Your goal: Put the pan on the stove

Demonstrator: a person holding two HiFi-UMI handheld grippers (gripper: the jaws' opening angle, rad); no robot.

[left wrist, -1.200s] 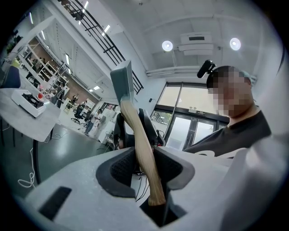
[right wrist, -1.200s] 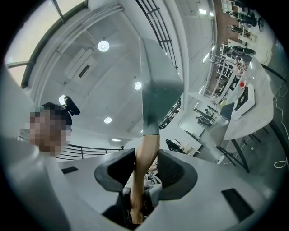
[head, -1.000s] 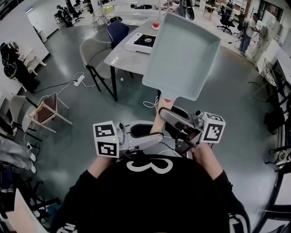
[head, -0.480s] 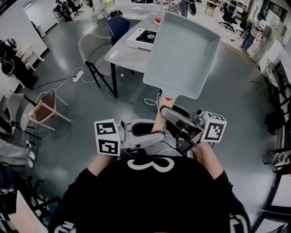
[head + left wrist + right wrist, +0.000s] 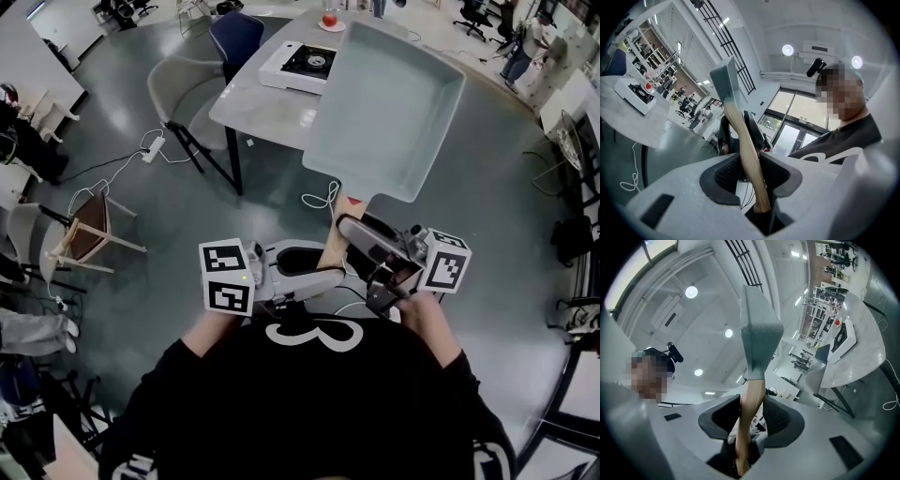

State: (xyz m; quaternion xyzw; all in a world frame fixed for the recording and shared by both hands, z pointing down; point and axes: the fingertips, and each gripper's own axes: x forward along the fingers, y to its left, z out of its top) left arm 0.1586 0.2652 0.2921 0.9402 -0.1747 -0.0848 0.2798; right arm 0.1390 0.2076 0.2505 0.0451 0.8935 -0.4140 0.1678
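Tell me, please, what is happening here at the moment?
A person holds a gripper in each hand. The left gripper and the right gripper are both clamped on the wooden handle of a pale square pan. The pan is up in the air over the floor, short of the table where the portable stove sits. It is not yet on the stove.

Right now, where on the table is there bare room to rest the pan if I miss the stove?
Bare tabletop lies between the stove and the near edge. Beyond the stove sits a red cup. The pan hides the table's right side, so I cannot tell there.
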